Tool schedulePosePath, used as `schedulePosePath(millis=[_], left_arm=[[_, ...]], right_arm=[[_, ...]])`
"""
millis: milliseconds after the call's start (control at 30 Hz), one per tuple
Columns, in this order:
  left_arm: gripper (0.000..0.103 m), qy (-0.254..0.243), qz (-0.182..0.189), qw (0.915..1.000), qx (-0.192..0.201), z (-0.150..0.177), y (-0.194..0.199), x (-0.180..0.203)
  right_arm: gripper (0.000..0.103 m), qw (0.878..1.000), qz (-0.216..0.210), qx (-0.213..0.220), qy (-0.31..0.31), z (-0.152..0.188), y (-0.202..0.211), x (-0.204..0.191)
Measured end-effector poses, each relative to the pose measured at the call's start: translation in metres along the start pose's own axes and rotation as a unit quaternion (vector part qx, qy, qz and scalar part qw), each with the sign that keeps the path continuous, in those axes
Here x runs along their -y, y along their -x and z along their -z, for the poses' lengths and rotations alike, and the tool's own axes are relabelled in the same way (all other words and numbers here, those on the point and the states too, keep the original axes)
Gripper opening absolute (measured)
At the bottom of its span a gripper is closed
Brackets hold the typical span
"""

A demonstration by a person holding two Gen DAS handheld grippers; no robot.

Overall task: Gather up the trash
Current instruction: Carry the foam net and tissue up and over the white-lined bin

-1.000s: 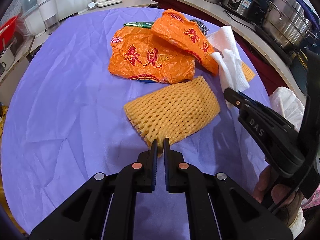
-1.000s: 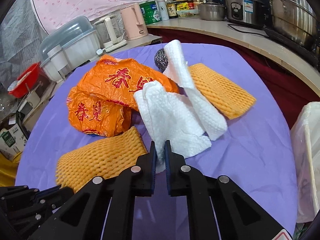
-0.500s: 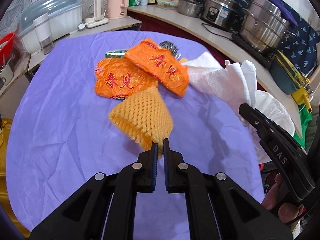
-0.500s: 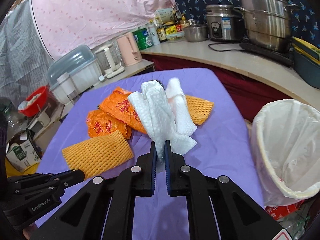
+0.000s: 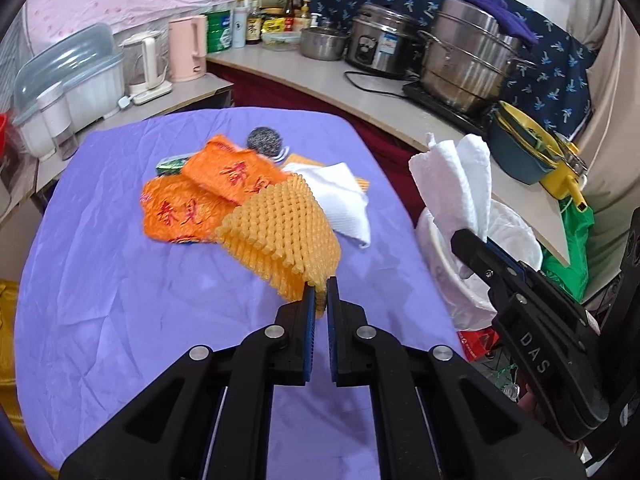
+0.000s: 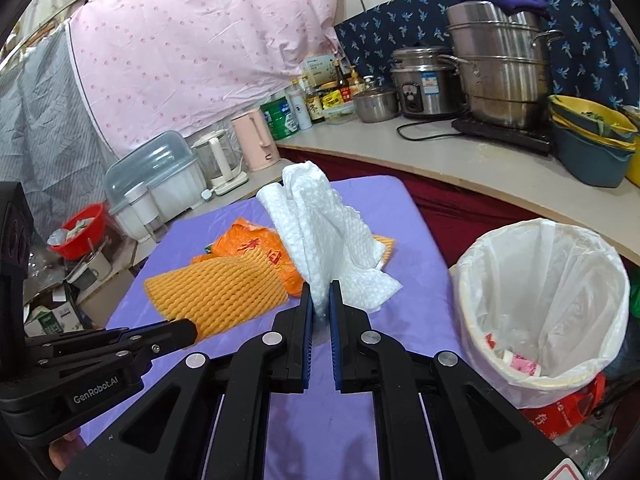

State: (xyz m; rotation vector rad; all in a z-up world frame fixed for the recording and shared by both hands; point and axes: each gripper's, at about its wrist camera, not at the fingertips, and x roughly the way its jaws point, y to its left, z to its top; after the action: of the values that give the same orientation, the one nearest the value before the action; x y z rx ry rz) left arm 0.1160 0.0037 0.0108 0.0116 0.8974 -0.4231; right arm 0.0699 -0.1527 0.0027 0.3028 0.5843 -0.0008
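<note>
My left gripper is shut on a yellow foam fruit net and holds it above the purple tablecloth. It also shows in the right wrist view. My right gripper is shut on a white paper towel, lifted off the table; the towel also shows in the left wrist view beside the bin. A white-lined trash bin stands off the table's right edge. Two orange snack bags, another white paper towel and a steel scourer lie on the table.
A second foam net lies behind the towel. A counter with pots, a rice cooker and basins runs along the right and back. Kettles and a dish cover stand at the back left.
Both grippers rose and drew back toward the table's right side with their loads. The foam net and paper towel are higher, and the bin is closer on the right.
</note>
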Motion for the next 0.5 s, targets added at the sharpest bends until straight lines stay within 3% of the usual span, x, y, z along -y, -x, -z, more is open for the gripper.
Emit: schedulePosePath(millis=[500], left_arm=[[0.005,-0.067,0.041,0.9969,0.011,-0.019,-0.011,0.087]], right_arm=[[0.008,0.995,0.082,0.029,-0.040,-0.009,0.035,0.080]])
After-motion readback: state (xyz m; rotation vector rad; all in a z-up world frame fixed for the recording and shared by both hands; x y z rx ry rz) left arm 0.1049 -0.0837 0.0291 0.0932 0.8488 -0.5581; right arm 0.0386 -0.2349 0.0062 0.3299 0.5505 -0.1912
